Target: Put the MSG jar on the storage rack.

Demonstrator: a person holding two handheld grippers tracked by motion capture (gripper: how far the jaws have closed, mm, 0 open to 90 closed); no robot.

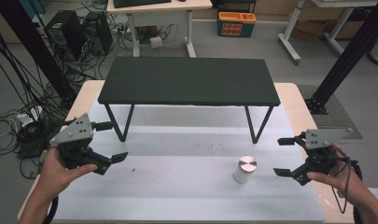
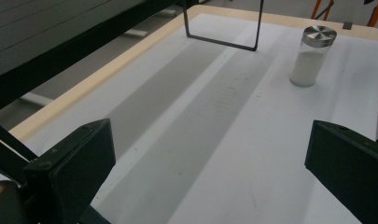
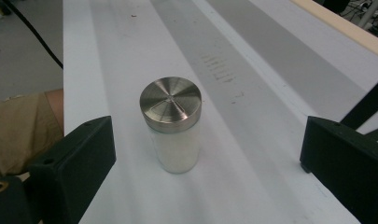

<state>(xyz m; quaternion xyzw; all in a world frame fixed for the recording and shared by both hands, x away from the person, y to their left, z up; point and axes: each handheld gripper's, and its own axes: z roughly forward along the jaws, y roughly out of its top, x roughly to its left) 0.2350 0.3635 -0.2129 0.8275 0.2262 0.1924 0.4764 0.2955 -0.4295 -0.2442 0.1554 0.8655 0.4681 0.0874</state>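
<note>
Left hand (image 1: 56, 170), bottom-left of the high view: wrapped around the left gripper (image 1: 111, 142), jaws spread wide, nothing between them, held above the white table cover (image 1: 177, 196) near its left edge. Right hand (image 1: 338, 179), bottom-right of the high view: carrying the right gripper (image 1: 283, 156), jaws likewise wide apart and empty, pointed inward toward the middle of the table. Jar (image 1: 245, 169): small, clear-walled, filled with white powder, brushed metal lid on top; standing upright on the table cover, right of centre, in front of the black stand, near the right gripper but not touching it. In the right gripper view the jar (image 3: 172, 126) sits ahead of and between the two black jaws, clear of both. In the left gripper view the jar (image 2: 311, 56) stands far off at the upper right, well apart from that gripper. Black stand (image 1: 189, 81): low flat-topped shelf on thin angled metal legs, set across the far half of the table. Table (image 1: 289, 100): light wood edge showing around the cover. Orange and teal toolbox (image 1: 236, 23) on the floor beyond.
</note>
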